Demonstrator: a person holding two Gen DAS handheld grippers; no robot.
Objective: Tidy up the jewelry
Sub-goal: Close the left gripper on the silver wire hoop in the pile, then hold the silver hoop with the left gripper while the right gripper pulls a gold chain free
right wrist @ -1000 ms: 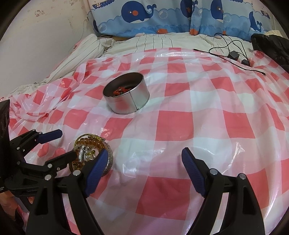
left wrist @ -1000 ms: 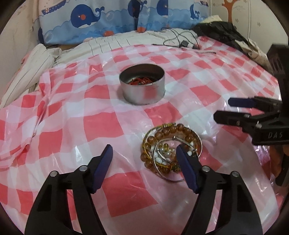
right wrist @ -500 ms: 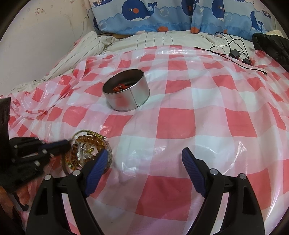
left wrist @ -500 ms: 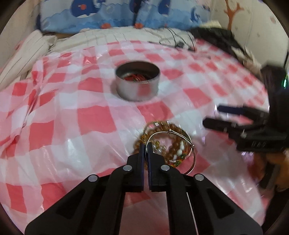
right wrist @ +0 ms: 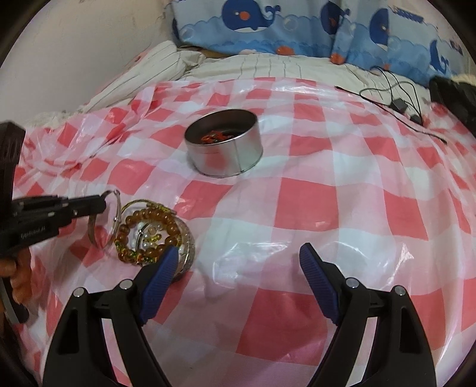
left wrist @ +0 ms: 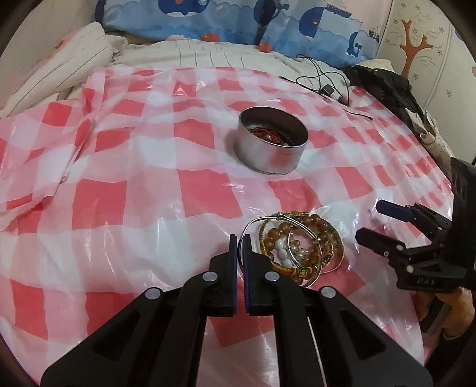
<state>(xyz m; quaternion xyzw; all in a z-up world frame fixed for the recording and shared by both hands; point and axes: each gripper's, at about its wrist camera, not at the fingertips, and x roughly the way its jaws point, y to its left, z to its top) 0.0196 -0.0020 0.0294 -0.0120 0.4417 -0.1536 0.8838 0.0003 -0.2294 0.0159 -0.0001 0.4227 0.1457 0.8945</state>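
A bed carries a red-and-white checked sheet (left wrist: 125, 184) under whale-print pillows (right wrist: 297, 26), with black cables (right wrist: 398, 98) near its far right corner. A tin (left wrist: 272, 140) sits mid-sheet. The left tongs (left wrist: 240, 238) are clamped on a silver bangle (right wrist: 111, 214), lifting it beside the bracelets (left wrist: 297, 247) near the near edge; 1 second ago they were apart. The right tongs (right wrist: 238, 262) remain spread wide.

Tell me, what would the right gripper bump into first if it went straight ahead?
Probably only the checked plastic sheet. The right gripper is open, the bracelet pile lies off to its left, and the round tin sits farther ahead, slightly left.
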